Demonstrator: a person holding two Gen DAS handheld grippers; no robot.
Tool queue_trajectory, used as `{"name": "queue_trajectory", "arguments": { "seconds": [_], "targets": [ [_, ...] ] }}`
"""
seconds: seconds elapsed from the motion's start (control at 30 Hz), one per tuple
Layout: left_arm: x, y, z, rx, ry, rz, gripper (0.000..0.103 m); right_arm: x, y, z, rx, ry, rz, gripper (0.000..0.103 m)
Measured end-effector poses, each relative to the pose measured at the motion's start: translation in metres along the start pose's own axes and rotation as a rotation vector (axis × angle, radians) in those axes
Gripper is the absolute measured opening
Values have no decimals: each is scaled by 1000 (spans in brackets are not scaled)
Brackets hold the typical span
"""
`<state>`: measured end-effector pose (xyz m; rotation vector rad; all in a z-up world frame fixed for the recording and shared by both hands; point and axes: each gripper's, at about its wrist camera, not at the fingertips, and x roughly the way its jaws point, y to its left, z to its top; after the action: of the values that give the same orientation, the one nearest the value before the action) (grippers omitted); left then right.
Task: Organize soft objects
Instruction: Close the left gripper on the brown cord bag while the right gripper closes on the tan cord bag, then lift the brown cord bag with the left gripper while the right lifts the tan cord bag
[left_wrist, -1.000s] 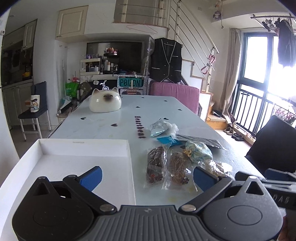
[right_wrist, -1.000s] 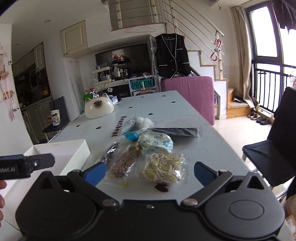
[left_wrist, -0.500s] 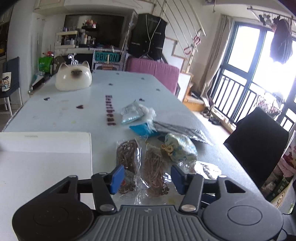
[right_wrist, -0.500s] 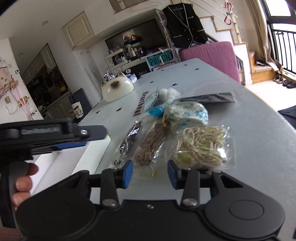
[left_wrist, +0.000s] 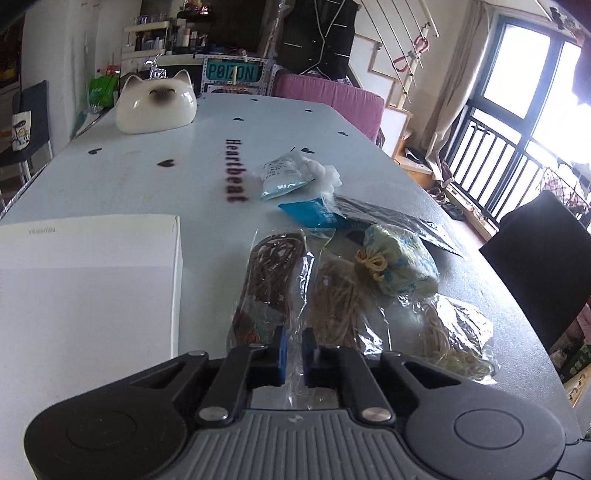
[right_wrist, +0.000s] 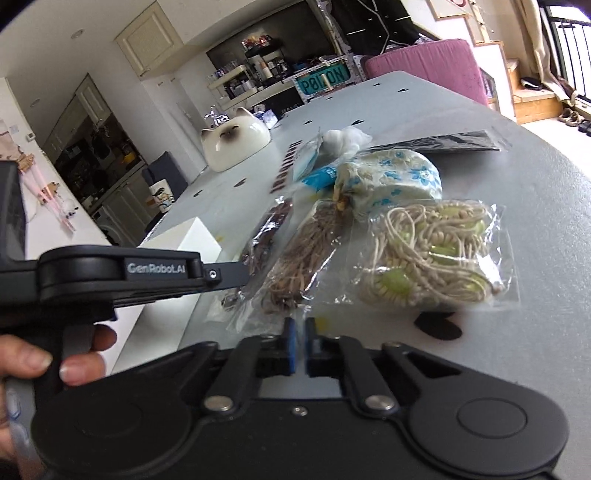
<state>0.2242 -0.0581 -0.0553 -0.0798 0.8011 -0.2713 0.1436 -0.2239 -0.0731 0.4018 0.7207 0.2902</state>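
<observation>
Several clear bags of cord lie on the table: a dark brown one, a tan one and a pale beige one. A blue-flowered cloth pouch rests behind them. My left gripper is shut, its tips over the near plastic edge between the brown and tan bags; a grip on plastic is unclear. My right gripper is shut just short of the tan bag, holding nothing I can see. The left gripper's body shows in the right wrist view.
A white open box sits on the left of the table. Behind the bags lie a blue packet, a clear packet with cotton and a flat black bag. A cat-shaped white bowl stands far back. A black chair is right.
Both grippers have closed from wide open to shut. Both have moved forward and lower toward the bags of cord.
</observation>
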Motion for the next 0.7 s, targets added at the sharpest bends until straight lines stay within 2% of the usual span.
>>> {"name": "queue_trajectory", "arguments": {
  "seconds": [0.33,0.47,0.7],
  "targets": [
    [-17,0,-16,-66,-7,-10,6,-54,-12,-26,-89,56,52,2],
    [-35,-7,-35,-73,-7,-12,6,-80,-20,-37,-104,60,27,2],
    [-63,-26,-70,-89,4,-50,8,-120,-34,-52,-94,18,-90,2]
  ]
}}
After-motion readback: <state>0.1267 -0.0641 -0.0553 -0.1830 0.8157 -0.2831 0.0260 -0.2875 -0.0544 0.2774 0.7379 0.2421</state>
